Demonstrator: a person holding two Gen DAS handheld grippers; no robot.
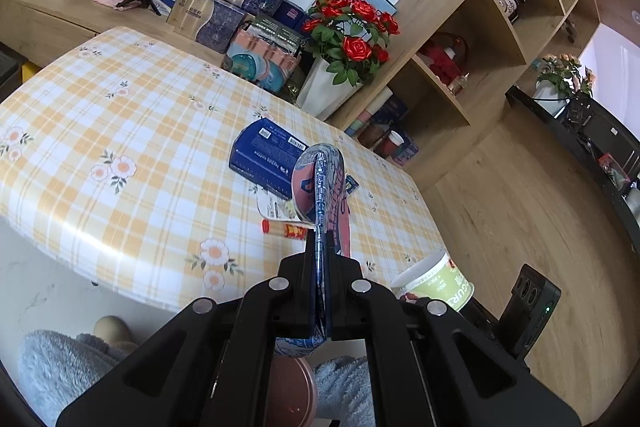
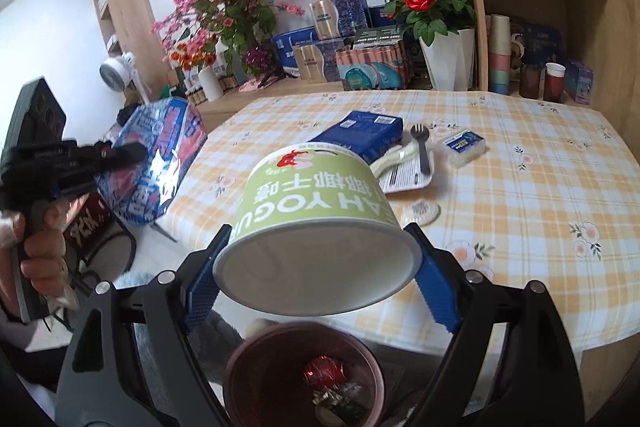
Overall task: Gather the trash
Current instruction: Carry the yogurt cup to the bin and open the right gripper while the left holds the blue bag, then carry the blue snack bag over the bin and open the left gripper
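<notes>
Yogurt cup sits tipped between the wide blue pads of the right gripper, which grips it by the rim, mouth turned toward the camera. Straight below the cup stands the pink bin, so this hand is the nearer one, I judge. The left gripper is closed on a flat snack bag, off to the left of the bin. More trash lies on the table.

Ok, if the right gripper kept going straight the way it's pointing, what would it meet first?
Probably the table, near the white tray and blue box. The right gripper points slightly down with the yogurt cup leading between its jaws, so the cup would likely touch first. Depth is unclear.
</notes>
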